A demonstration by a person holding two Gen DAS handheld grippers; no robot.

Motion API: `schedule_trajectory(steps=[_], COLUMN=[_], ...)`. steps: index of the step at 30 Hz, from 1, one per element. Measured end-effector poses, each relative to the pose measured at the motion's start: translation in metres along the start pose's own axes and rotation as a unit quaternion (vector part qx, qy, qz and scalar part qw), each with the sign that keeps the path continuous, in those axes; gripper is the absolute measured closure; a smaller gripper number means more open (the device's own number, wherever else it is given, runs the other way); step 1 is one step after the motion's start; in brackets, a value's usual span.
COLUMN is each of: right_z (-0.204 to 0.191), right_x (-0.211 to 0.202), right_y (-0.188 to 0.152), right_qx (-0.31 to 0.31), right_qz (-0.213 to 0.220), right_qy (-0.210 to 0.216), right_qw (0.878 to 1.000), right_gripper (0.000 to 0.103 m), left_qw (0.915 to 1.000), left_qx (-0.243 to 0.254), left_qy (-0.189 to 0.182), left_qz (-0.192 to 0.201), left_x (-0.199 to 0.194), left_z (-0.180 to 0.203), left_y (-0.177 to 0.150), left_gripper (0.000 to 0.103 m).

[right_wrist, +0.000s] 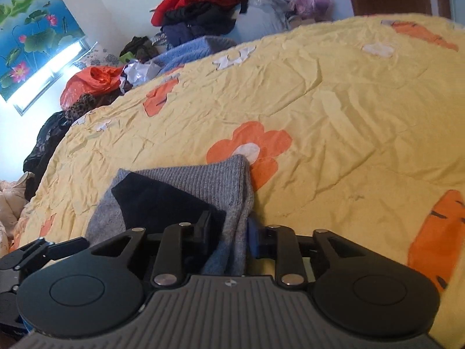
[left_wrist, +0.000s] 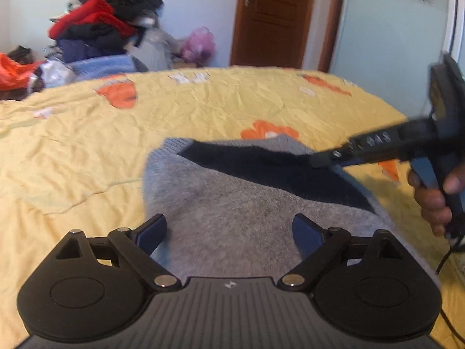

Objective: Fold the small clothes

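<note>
A gray sweater (left_wrist: 232, 203) with a dark navy panel lies on a bed covered by a yellow bedspread (left_wrist: 87, 151) printed with orange and white flowers. The left hand-held gripper (left_wrist: 229, 232) hovers just over the near part of the sweater with its 2 fingers spread wide apart and nothing between them; gray knit fills the gap ahead of it. To its right and slightly ahead, the right hand-held gripper (left_wrist: 322, 161) reaches in from the side, gripped by the person's hand (left_wrist: 433, 200), and its tip meets the navy panel at the sweater's right edge. In the right wrist view, the right hand-held gripper (right_wrist: 229, 232) has its 2 fingers closed in on a bunched fold of the sweater (right_wrist: 186, 192), gray knit and navy cloth pinched between them, and the ribbed gray hem extends straight ahead of it onto an orange flower of the bedspread (right_wrist: 348, 110). Part of the left hand-held gripper (right_wrist: 43, 250) shows at the lower left of that view. Beyond the far edge of the bed, ahead of both, sits a pile of clothes (left_wrist: 104, 26) in red, black and blue, with a pink plastic bag (left_wrist: 199, 43) beside it and a brown wooden door (left_wrist: 276, 17) behind. A lotus painting (right_wrist: 32, 29) hangs on the wall to the far left.
</note>
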State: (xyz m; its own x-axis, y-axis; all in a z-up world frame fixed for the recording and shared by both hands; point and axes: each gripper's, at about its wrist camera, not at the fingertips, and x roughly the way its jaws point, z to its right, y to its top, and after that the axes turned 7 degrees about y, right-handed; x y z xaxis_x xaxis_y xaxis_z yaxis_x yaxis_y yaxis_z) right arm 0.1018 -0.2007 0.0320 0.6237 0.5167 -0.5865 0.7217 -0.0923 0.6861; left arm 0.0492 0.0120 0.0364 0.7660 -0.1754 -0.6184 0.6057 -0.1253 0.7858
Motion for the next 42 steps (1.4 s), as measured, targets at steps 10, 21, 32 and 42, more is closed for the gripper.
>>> schedule_trajectory(steps=[10,21,32,42], right_z=[-0.050,-0.086,-0.091,-0.096], right_x=[-0.101,-0.115,-0.092,-0.091], right_y=[-0.140,-0.187,-0.182,-0.183], right_qx=[-0.051,-0.105,-0.101,-0.087], right_qz=[0.026,0.009,0.014,0.009], right_qy=[-0.027,-0.072,-0.133,-0.149], right_qw=[0.998,0.992,0.986,0.985], right_gripper=[0.021,0.007,0.002,0.000], left_qw=[0.9974,0.9931,0.9919,0.9912], left_qx=[-0.057,0.001,-0.024,-0.032], left_qy=[0.041,0.106,0.116,0.123], left_qz=[0.018,-0.049,-0.046,-0.039], left_x=[-0.099,-0.087,-0.091,-0.087], left_z=[0.024,0.045,0.044,0.045], left_y=[-0.091,-0.109,-0.116,-0.117], left_gripper=[0.008,0.008,0.007,0.000])
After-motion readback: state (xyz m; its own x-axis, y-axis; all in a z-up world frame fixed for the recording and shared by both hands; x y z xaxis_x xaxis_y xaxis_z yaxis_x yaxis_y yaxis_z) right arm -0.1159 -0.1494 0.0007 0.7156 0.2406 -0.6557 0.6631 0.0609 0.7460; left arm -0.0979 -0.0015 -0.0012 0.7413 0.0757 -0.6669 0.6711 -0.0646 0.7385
